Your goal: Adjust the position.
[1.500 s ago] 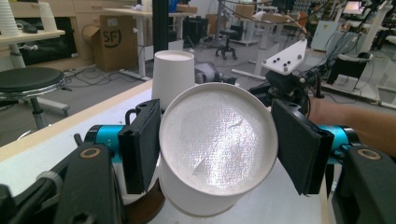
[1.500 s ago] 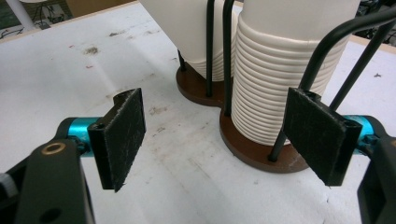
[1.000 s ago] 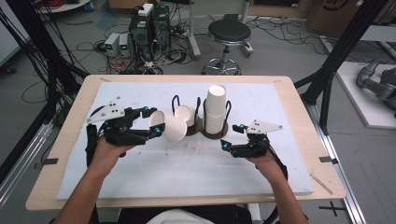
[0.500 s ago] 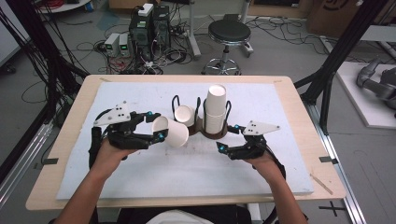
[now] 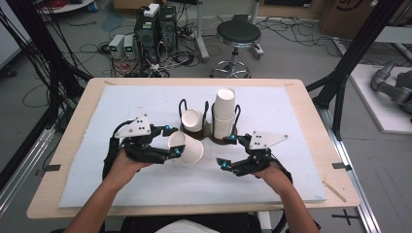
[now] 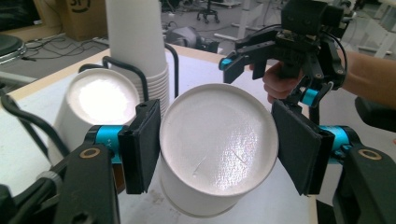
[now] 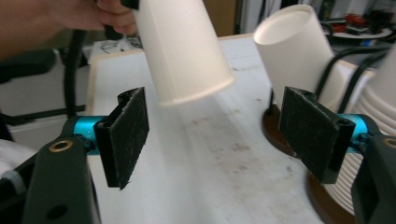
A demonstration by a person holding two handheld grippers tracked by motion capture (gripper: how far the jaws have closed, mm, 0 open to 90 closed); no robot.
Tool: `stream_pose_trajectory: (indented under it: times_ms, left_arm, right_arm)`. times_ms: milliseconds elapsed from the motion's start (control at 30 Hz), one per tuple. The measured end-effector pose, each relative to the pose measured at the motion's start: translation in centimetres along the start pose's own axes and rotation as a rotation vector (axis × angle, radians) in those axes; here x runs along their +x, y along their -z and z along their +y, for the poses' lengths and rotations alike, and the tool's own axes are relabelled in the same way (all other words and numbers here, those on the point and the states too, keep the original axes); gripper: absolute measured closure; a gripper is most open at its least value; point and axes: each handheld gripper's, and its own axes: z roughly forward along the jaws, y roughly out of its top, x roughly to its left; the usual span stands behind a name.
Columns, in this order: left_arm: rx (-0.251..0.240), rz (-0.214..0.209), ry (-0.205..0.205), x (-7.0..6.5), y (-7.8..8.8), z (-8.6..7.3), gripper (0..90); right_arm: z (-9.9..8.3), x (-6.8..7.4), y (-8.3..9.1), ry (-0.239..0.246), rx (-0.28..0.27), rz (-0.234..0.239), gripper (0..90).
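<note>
A white paper cup (image 5: 190, 150) lies on its side just above the white mat, and my left gripper (image 5: 172, 141) is shut on it. In the left gripper view the cup's (image 6: 219, 144) base faces the camera, and both pads (image 6: 142, 144) press its sides. My right gripper (image 5: 227, 152) stands open to the right of the cup, with nothing between its jaws. In the right gripper view that gripper (image 7: 219, 135) points at the held cup (image 7: 184, 46). Behind both stands a black wire cup holder (image 5: 209, 109) with one single cup (image 5: 192, 120) and a tall stack of cups (image 5: 224, 114).
The holder's brown base (image 7: 280, 130) and the cup stack (image 7: 373, 107) lie close to my right gripper's right jaw. The white mat (image 5: 145, 189) covers the wooden table (image 5: 73, 141). A stool (image 5: 238, 34) and computer cases (image 5: 153, 26) stand on the floor beyond it.
My left gripper has carried the cup down and toward the near edge, slightly right. My right gripper has shifted left toward the cup. The cups in the holder have not moved.
</note>
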Motion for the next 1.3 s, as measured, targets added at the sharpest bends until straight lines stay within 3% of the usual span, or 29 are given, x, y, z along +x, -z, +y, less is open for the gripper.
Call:
stream_pose_trajectory:
  times_ms: [33,67,167,567,767,1000,1067,1100,1233,1300]
  left_arm:
    - [0.0,-0.004,-0.003,-0.1,-0.1,0.0,35.7]
    - [0.0,-0.011,-0.005,-0.2,-0.3,0.0,35.7]
    - [-0.001,-0.024,-0.004,-0.4,-0.7,-0.2,35.7]
    - [0.01,-0.107,-0.031,-1.4,-2.3,-0.4,35.7]
    - [-0.007,-0.148,-0.029,-1.9,-2.8,-0.4,35.7]
    - [0.002,-0.147,-0.018,-1.8,-3.0,-0.6,35.8]
    - [0.011,-0.143,-0.021,-1.8,-3.0,-0.6,35.2]
    - [0.016,-0.14,-0.046,-1.7,-3.0,-0.6,34.8]
    - [0.006,-0.152,-0.04,-1.4,-2.9,-0.7,30.1]
    - [0.021,-0.156,-0.039,-1.4,-3.0,-0.8,29.5]
  right_arm:
    - [0.0,0.0,0.0,0.0,0.0,0.0,22.1]
    - [0.2,0.1,-0.4,-0.036,-0.006,0.015,18.5]
    - [0.3,0.2,-0.9,-0.036,-0.008,0.023,18.5]
    - [0.5,1.1,-3.8,0.004,0.017,0.075,18.5]
    - [-0.1,1.7,-5.6,0.045,0.073,0.1,18.7]
    - [0.0,1.7,-5.5,0.099,0.087,0.098,25.4]
    - [0.0,1.5,-5.4,0.122,0.106,0.096,26.8]
    - [0.1,1.5,-5.3,0.127,0.114,0.094,26.8]
    - [0.5,1.4,-5.3,0.164,0.165,0.075,26.9]
    - [0.5,1.4,-5.3,0.16,0.181,0.086,26.9]
